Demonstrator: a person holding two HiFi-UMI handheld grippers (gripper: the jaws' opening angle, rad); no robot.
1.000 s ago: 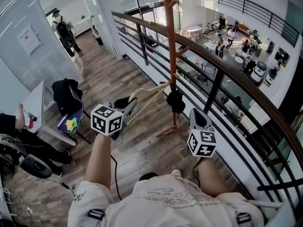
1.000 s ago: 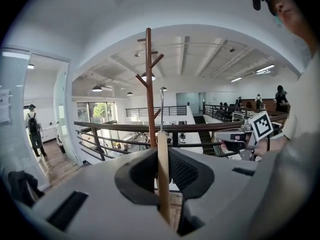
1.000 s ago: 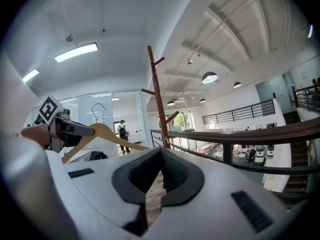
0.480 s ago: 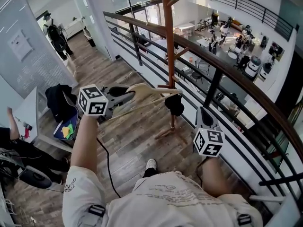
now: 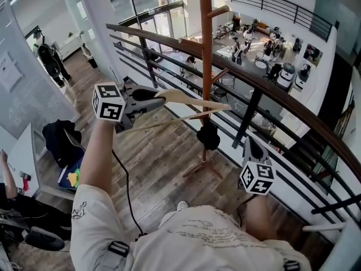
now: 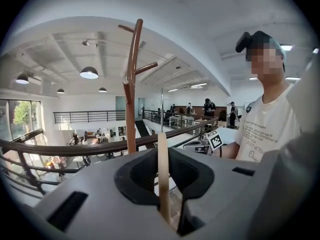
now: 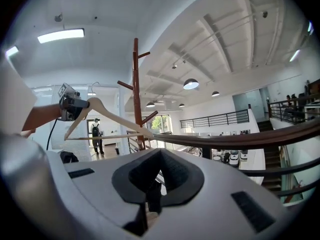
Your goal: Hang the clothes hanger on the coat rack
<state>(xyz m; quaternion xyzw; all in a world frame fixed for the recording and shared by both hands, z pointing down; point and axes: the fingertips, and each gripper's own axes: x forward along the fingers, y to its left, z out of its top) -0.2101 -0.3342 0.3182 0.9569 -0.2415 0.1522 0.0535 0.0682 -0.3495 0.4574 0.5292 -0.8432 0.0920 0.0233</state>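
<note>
- I am holding the clothes hanger up in my left gripper; its fingers are clamping narrowly on the wooden neck, at the hook end.
- Hanger is lying roughly level; its long axis is running from my fingers rightward to the coat rack; far tip is crossing the pole in the head view; contact: cannot tell.
- My right gripper is hanging low beside the railing; fingers together, gripping nothing; left is nearer the rack.
- Judgement: hook is sitting at my end; next move is calling for bringing that end over a peg.
</note>
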